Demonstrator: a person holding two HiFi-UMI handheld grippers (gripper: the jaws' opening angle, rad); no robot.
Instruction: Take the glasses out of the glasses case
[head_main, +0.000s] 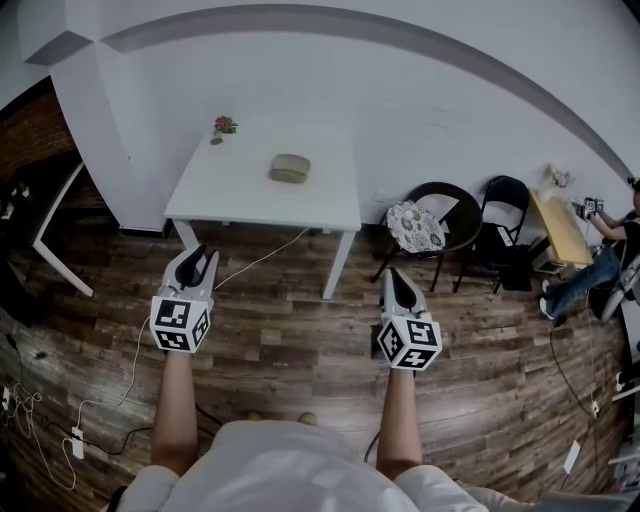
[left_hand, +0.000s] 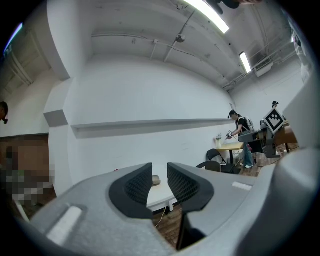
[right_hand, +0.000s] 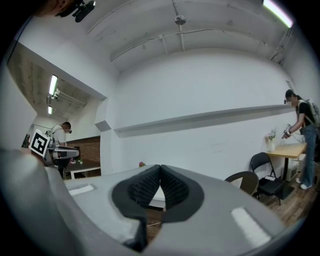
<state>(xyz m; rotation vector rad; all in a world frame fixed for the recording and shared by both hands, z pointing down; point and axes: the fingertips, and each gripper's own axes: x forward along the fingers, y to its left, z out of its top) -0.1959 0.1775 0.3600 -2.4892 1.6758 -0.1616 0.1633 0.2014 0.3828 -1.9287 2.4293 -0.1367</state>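
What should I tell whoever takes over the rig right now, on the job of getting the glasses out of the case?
Left claw: open, empty, over the floor, short of the table.
Right claw: shut, empty, likewise.
Glasses case: on the white table, looks closed, no glasses visible.
Done: nothing. Left to do: approach, open the case, take the glasses out.

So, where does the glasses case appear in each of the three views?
Head view: the glasses case lies on the white table, top centre.
Left gripper view: the glasses case shows small, in the gap between the open jaws.
Right gripper view: not seen; the shut jaws hide most of the table.
Shared landmark: the white table.
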